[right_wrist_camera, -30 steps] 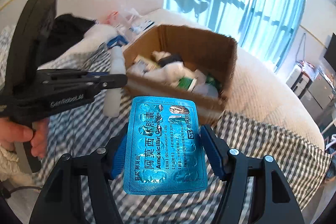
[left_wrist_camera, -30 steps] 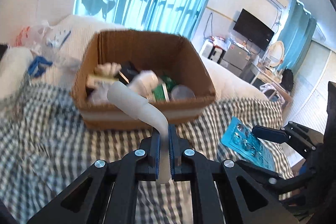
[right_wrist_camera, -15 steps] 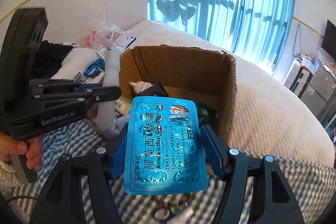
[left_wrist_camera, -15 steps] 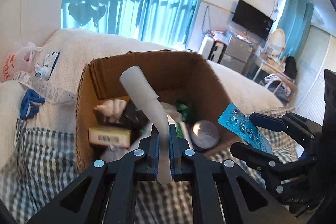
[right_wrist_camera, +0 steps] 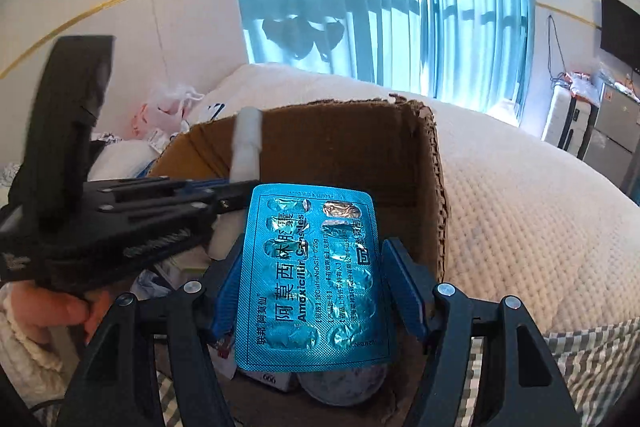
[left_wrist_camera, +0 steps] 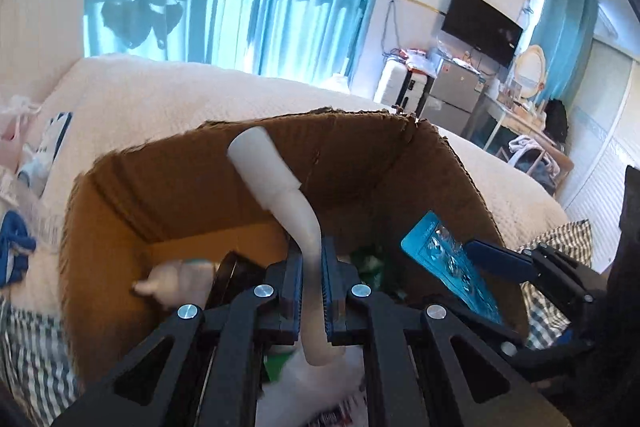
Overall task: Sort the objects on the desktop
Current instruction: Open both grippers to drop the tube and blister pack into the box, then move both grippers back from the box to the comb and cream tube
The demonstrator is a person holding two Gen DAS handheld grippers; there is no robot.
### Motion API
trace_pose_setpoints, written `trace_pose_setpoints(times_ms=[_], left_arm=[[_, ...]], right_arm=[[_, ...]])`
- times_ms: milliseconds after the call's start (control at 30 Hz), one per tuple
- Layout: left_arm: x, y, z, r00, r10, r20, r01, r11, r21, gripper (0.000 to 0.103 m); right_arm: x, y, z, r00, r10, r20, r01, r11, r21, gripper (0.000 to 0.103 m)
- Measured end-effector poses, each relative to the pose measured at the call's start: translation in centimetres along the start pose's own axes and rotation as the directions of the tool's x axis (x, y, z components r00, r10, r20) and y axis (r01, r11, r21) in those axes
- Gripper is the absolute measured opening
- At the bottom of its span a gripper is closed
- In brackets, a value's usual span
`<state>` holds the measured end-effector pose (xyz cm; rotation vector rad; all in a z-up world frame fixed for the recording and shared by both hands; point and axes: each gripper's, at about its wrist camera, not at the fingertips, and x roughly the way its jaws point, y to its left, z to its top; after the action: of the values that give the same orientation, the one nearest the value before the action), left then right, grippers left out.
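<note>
blister pack [right_wrist_camera: 316,279]: glossy foil | box [left_wrist_camera: 360,163]: matt corrugated cardboard | tube [left_wrist_camera: 276,187]: matt plastic

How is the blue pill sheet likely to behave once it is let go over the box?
The pill sheet looks thin and flat, so probably light and slightly bendy. Its foil face may be slippery. Dropped into the box, it should land flat, not roll.
</note>
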<state>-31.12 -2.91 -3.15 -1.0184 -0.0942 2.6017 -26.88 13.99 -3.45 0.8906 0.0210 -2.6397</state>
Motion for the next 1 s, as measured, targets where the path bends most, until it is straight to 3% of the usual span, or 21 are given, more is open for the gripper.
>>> trace_pose_setpoints(times_ms=[167,200,267,333,533,633,767,1000], left_arm=[[0.5,0.9,0.0,0.999,0.032,-0.015,-0.032,0.999,-0.019,0.017],[0.4,1.2,0.0,0.998,0.048,-0.027,-0.048,0.998,-0.030,0.031],[0.1,1.6,-0.2,0.992,0.111,-0.055,-0.114,0.992,-0.046,0.078],[-1.2,2.1,-0.5,0.986,0.162,-0.048,-0.165,0.984,-0.061,0.089],[-6.7,2.4,-1.4,0.982,0.187,-0.015,-0.187,0.974,-0.124,0.098],[-10.3,1.9,-2.0,0.983,0.179,0.031,-0.173,0.975,-0.137,0.103],[-15.1,0.2,-3.0,0.970,0.214,0.112,-0.200,0.972,-0.124,0.103],[-21.6,-2.8,-8.4,0.949,0.155,0.274,-0.111,0.979,-0.170,0.103]], right_arm=[[0.5,0.2,0.8,1.000,0.008,0.009,-0.008,1.000,0.029,0.079],[0.5,0.1,0.9,1.000,0.019,0.004,-0.019,0.999,0.049,0.080],[-0.2,-0.1,0.8,0.999,0.035,0.005,-0.035,0.995,0.090,0.081],[-1.3,0.1,0.5,1.000,0.027,-0.002,-0.026,0.995,0.101,0.081],[-7.0,0.2,-0.4,1.000,-0.007,0.002,0.007,0.993,0.117,0.081],[-10.5,0.2,-1.3,1.000,-0.015,-0.009,0.016,0.992,0.122,0.081],[-14.8,1.0,-2.3,0.999,-0.050,-0.002,0.050,0.995,0.087,0.081],[-20.5,2.5,-6.6,0.997,-0.079,0.015,0.079,0.996,0.032,0.082]])
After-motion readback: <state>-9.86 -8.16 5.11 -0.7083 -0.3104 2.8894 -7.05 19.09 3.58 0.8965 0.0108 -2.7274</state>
